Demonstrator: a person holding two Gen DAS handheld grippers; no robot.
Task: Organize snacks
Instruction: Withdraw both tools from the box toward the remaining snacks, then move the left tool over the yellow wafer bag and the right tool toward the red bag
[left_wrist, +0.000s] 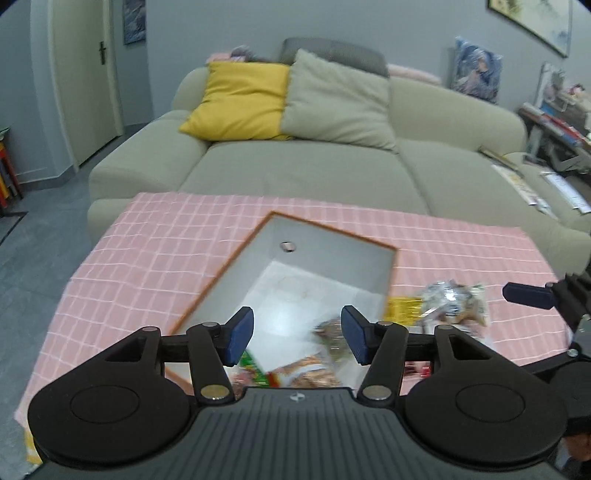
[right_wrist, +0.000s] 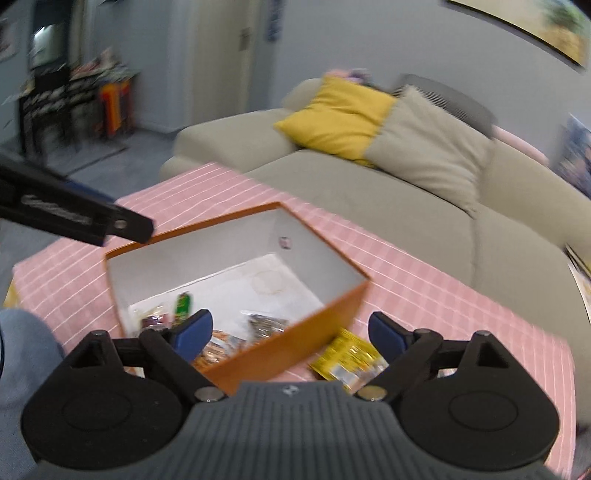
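Observation:
An orange box (right_wrist: 295, 338) with a white inside stands on the pink checked tablecloth (left_wrist: 147, 258); its rim also shows in the left wrist view (left_wrist: 332, 229). Several snack packets (right_wrist: 221, 341) lie in its near end (left_wrist: 314, 373). A yellow packet (right_wrist: 347, 360) lies on the cloth just outside the box's right wall, and it also shows in the left wrist view (left_wrist: 400, 310) beside a silvery packet (left_wrist: 454, 301). My left gripper (left_wrist: 297, 338) is open and empty above the box. My right gripper (right_wrist: 291, 332) is open and empty above the box's near right corner.
A beige sofa (left_wrist: 295, 173) with a yellow cushion (left_wrist: 236, 99) and a grey cushion (left_wrist: 336, 99) stands right behind the table. Papers (left_wrist: 517, 181) lie on its right seat. Shelves with clutter (right_wrist: 74, 99) stand at the far left. My left gripper's finger (right_wrist: 74, 214) crosses the right wrist view.

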